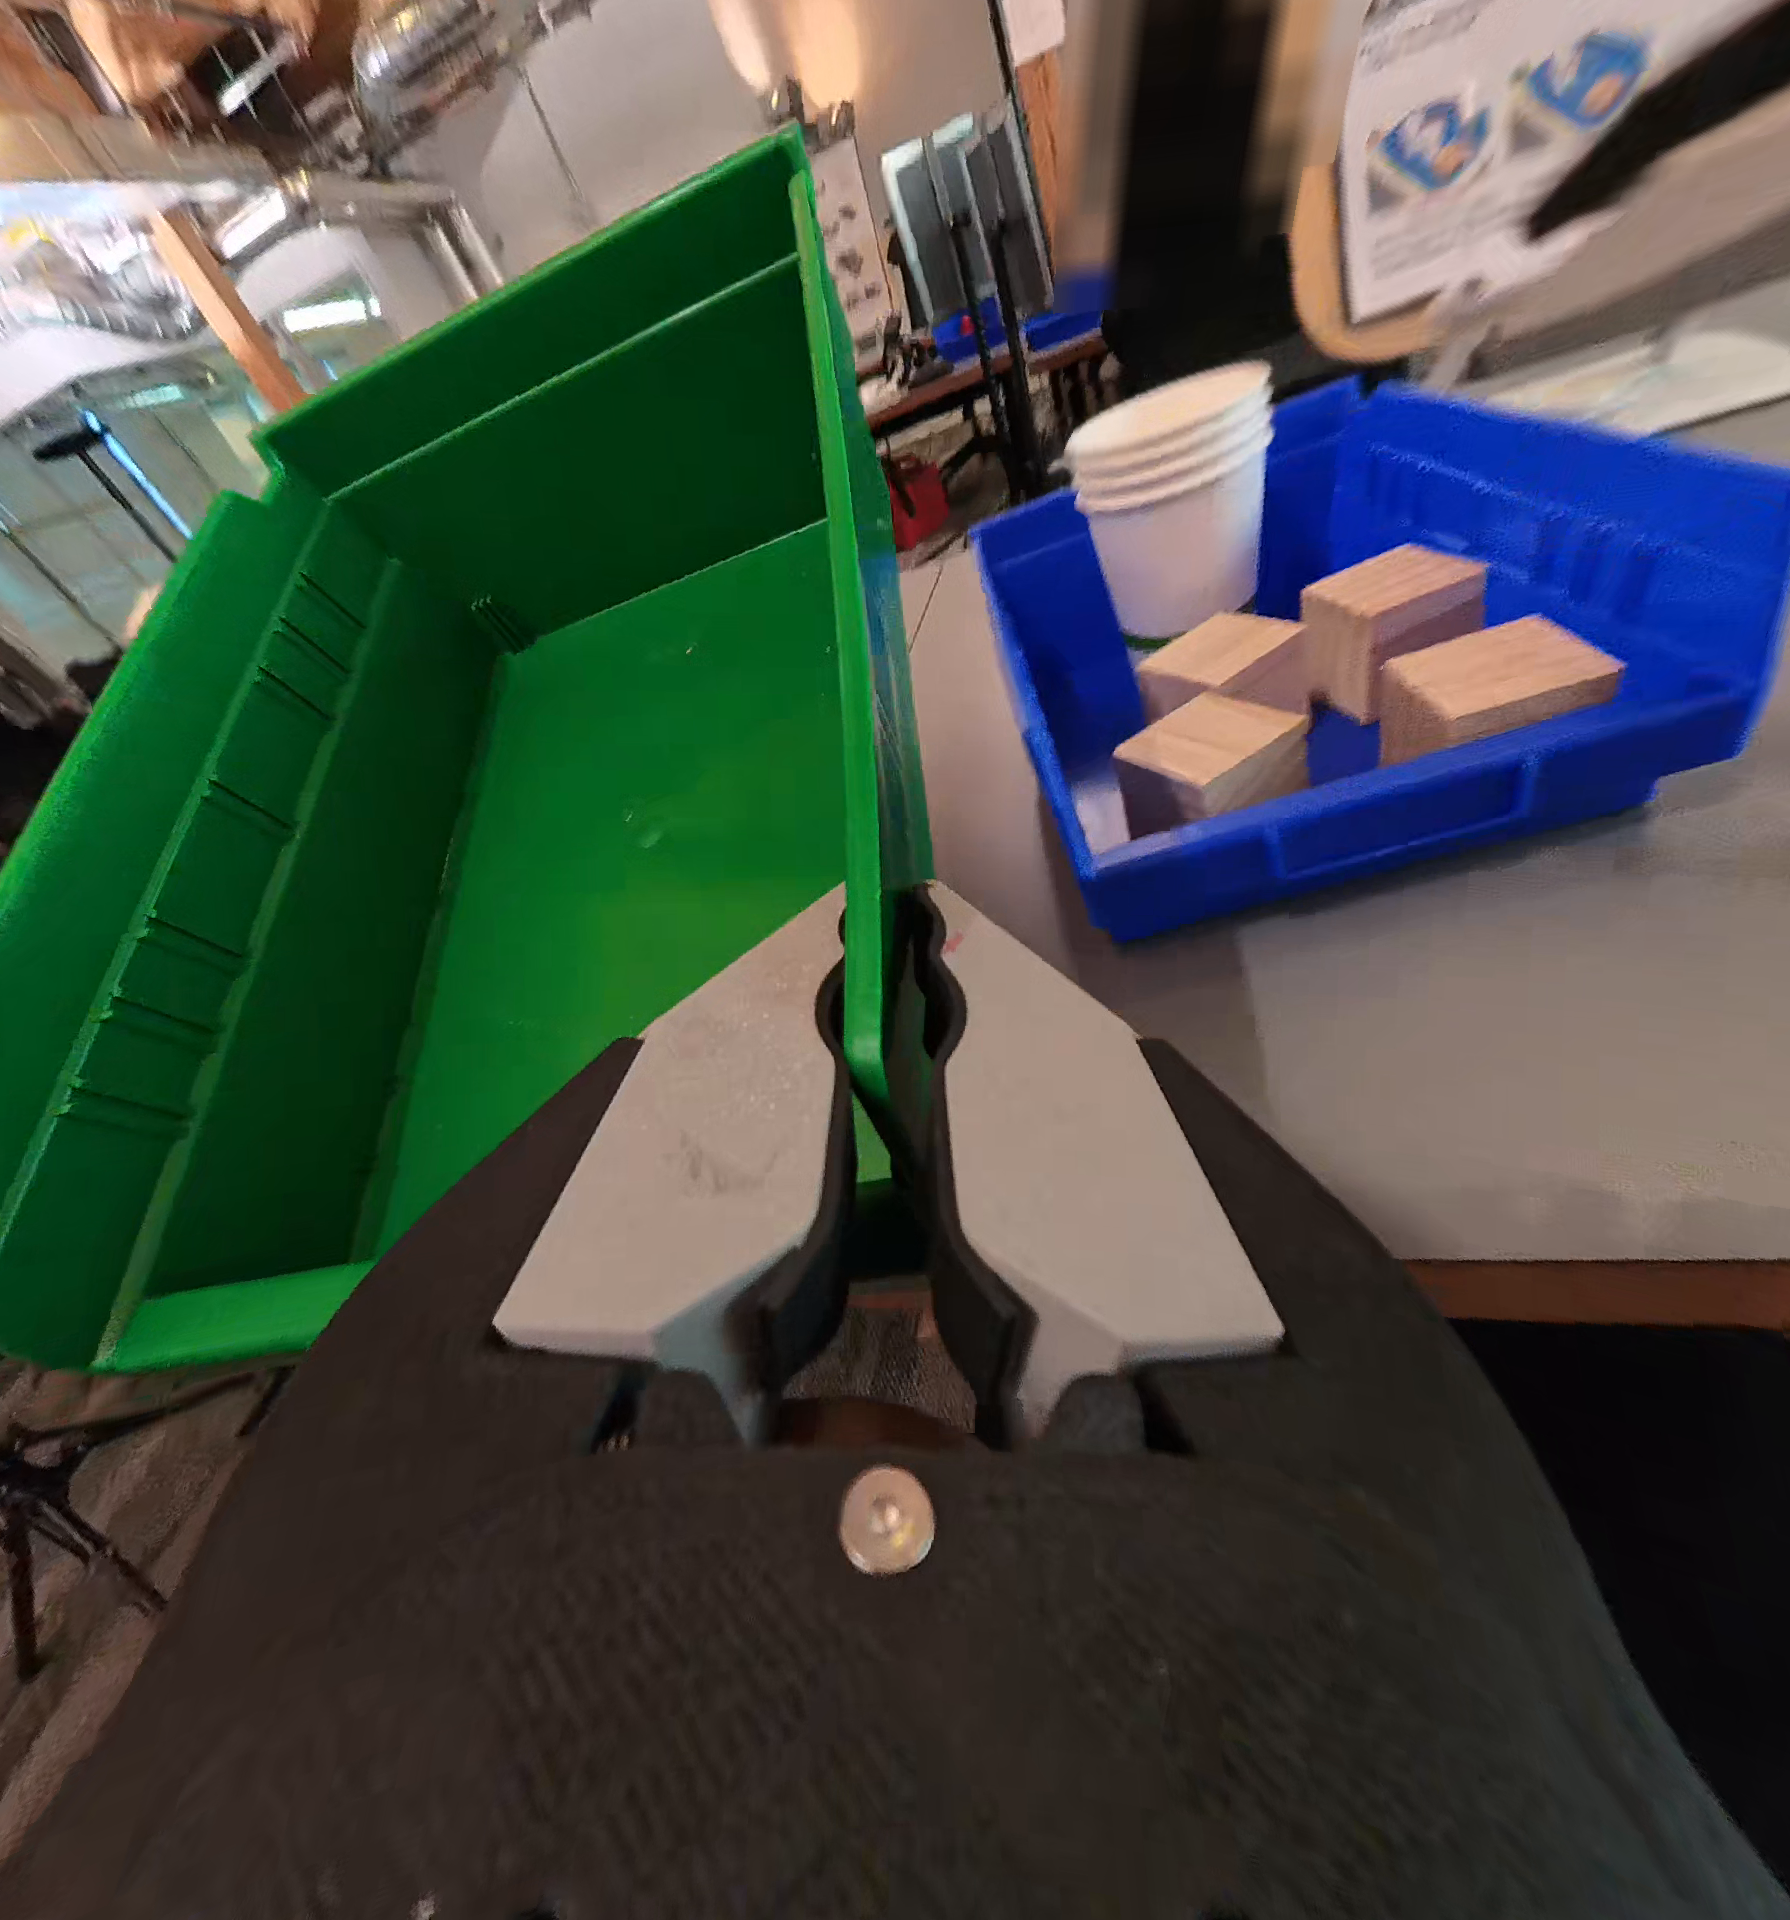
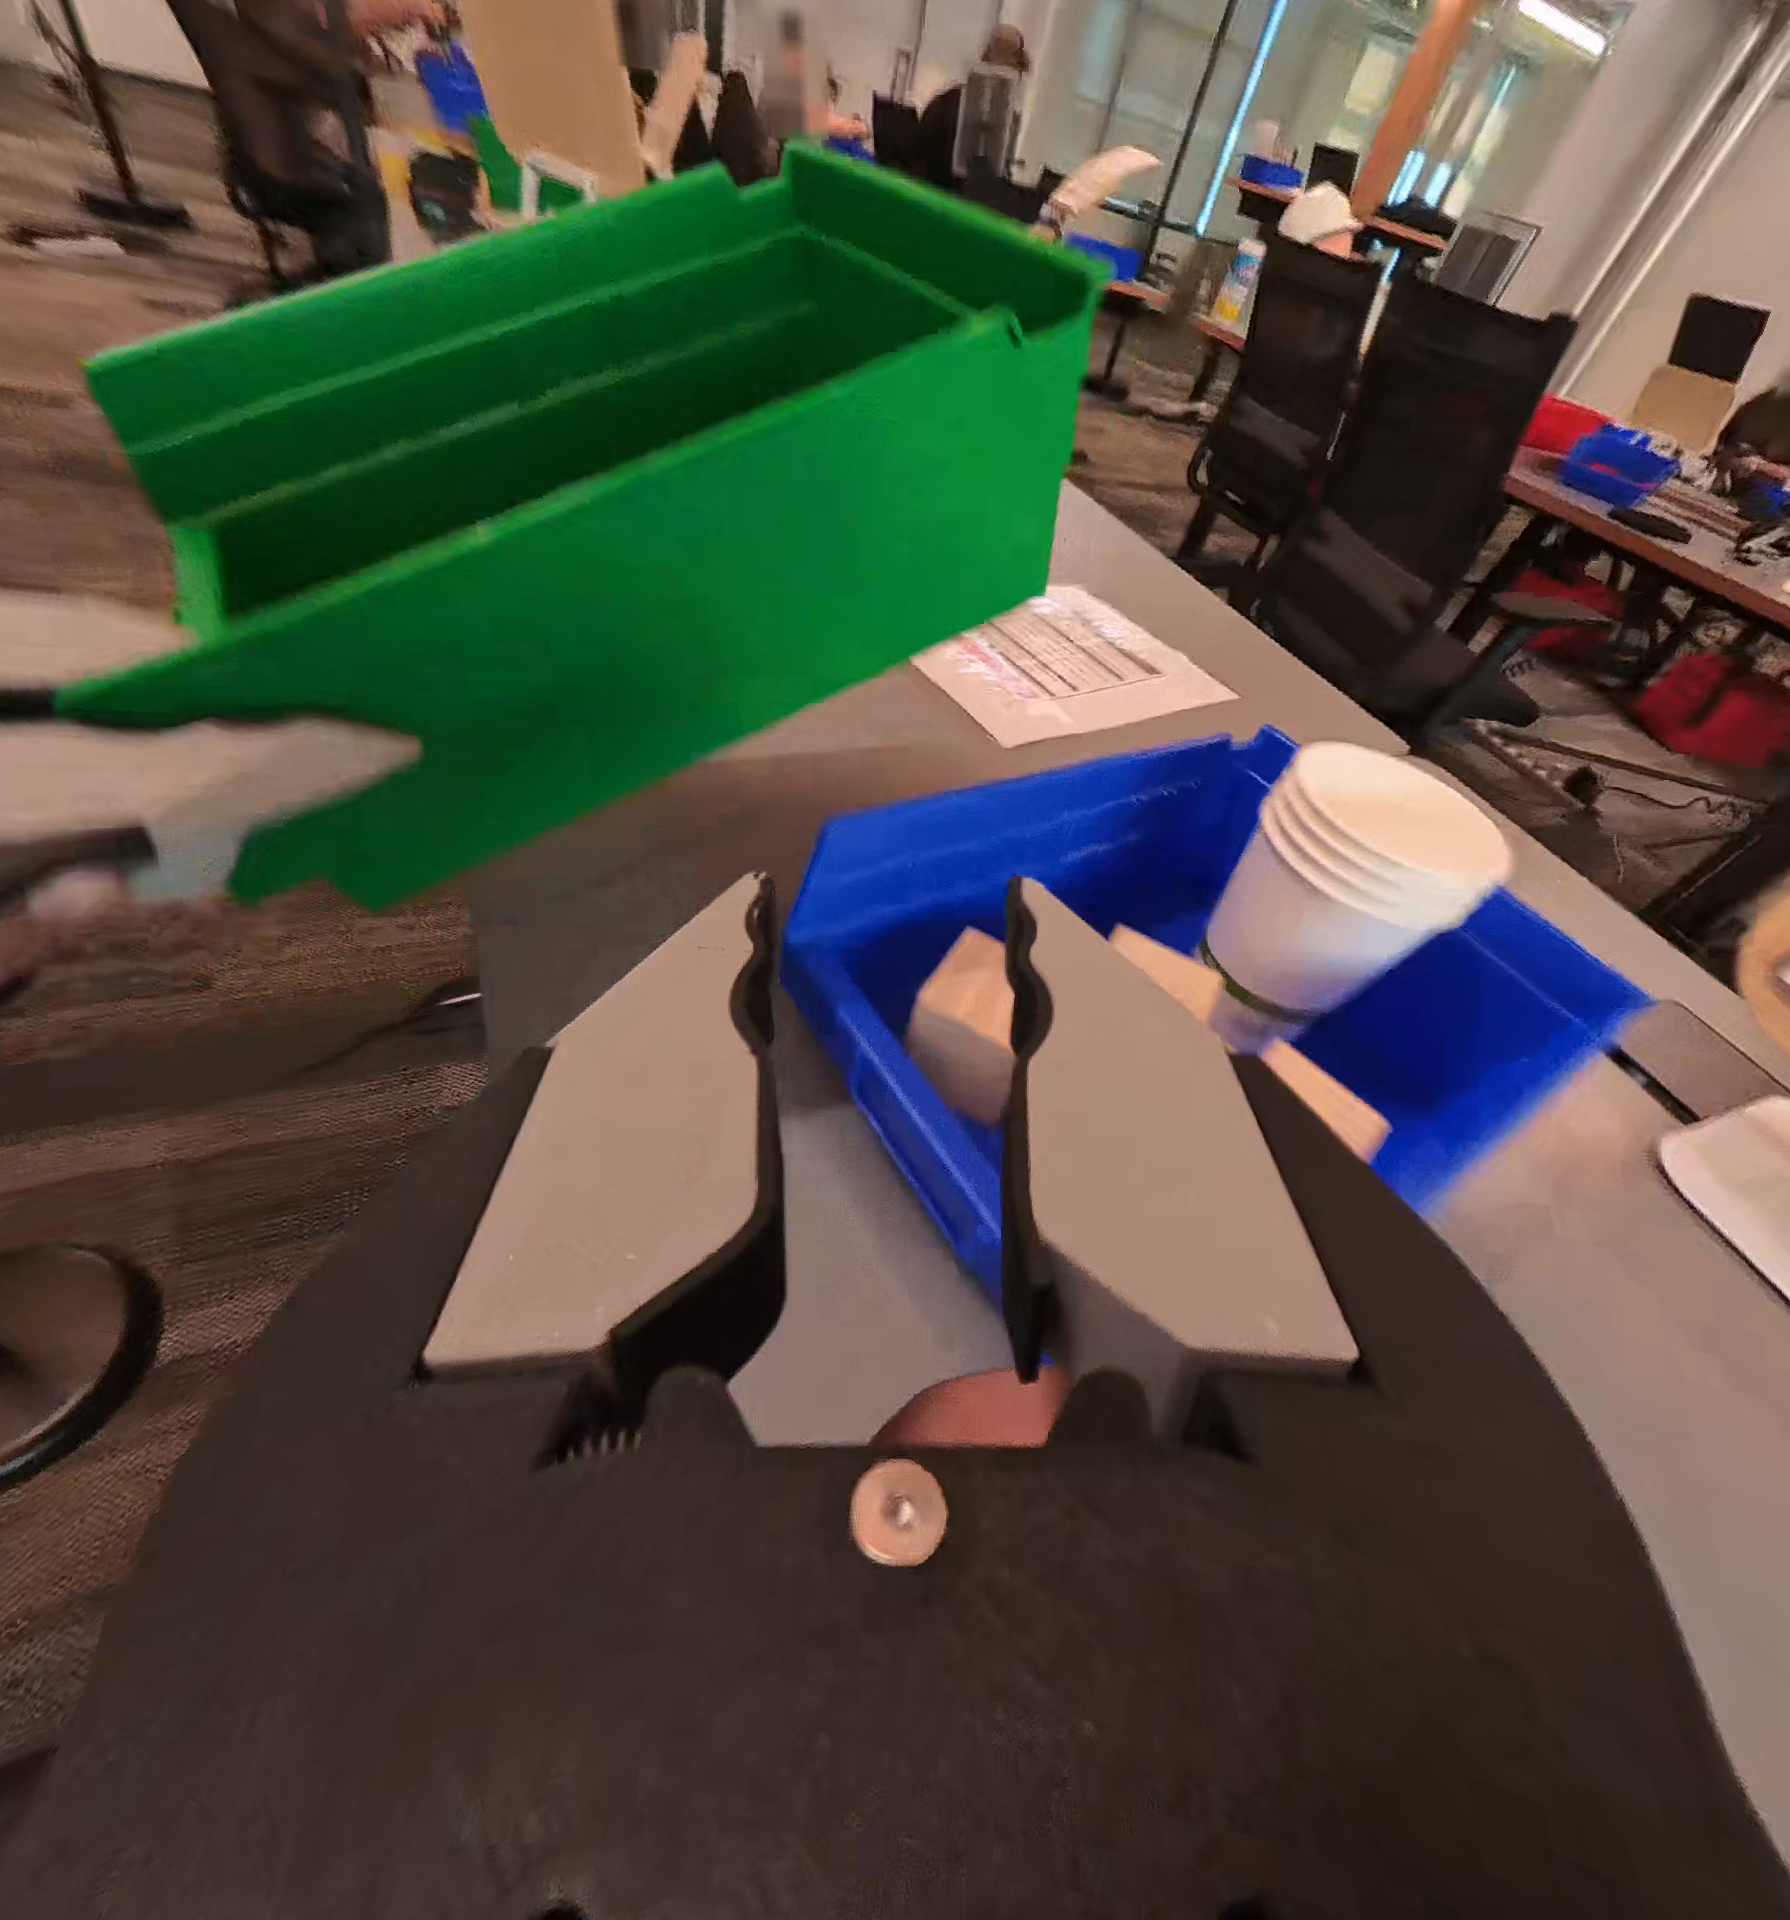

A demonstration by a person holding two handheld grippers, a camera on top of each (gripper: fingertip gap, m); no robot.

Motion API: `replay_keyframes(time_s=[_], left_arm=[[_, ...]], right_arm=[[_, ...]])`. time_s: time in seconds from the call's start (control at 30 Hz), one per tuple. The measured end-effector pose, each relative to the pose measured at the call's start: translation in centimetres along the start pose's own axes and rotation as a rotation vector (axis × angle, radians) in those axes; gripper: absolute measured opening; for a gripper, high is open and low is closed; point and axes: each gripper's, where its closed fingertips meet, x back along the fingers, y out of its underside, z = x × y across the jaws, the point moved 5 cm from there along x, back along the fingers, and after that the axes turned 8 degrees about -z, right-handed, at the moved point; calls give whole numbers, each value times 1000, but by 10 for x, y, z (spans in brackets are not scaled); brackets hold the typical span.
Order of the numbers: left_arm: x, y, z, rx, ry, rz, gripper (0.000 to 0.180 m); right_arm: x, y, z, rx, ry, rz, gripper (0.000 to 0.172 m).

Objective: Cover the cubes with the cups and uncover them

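Note:
My left gripper (image 1: 886, 920) is shut on the right side wall of an empty green bin (image 1: 610, 727); both pads press on the thin wall. In the right wrist view the green bin (image 2: 610, 582) hangs tilted at the table's left edge, with the left gripper's finger (image 2: 247, 758) blurred on it. A blue bin (image 1: 1390, 831) on the grey table holds several wooden cubes (image 1: 1213, 753) and a stack of white cups (image 1: 1171, 488). My right gripper (image 2: 886, 935) is open above the blue bin's near left wall (image 2: 870, 1029), touching nothing. A cube (image 2: 964, 1018) and the cups (image 2: 1348, 883) lie just beyond it.
A printed sheet (image 2: 1067, 665) lies on the grey table (image 2: 662, 862) behind the blue bin. A white pad (image 2: 1764, 1195) lies at the right edge. Black chairs (image 2: 1390, 436) and other desks stand behind. Carpet floor lies to the left of the table.

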Motion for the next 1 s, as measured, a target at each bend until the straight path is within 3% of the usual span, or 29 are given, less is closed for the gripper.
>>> replay_keyframes(time_s=[0.13, 0.23, 0.43, 0.6, 0.73, 0.77, 0.8, 0.83, 0.9, 1.0], left_arm=[[33, -47, 33, -87, 72, 159, 5], [49, -90, 87, -221, 187, 258, 5], [61, -159, 243, -352, 601, 393, 6], [38, -164, 395, -349, 912, 318, 7], [11, -150, 504, -326, 1015, 149, 5], [10, -146, 528, -353, 1074, 87, 16], [13, -151, 544, -299, 1097, 65, 8], [22, -158, 554, -267, 1147, 79, 24], [41, -169, 557, -248, 1211, 114, 39], [48, -171, 527, -232, 1161, 168, 53]], right_arm=[[92, 64, 51, 16, 79, 67, 47], [159, 117, 98, -21, 233, 17, 50], [292, 204, 166, -145, 497, -130, 63], [381, 255, 195, -268, 660, -178, 62], [414, 293, 203, -415, 696, -200, 62], [417, 299, 202, -437, 694, -203, 62], [418, 303, 201, -449, 687, -207, 63], [417, 304, 198, -453, 675, -211, 63], [412, 302, 191, -435, 659, -220, 65], [400, 287, 174, -390, 619, -200, 65]])
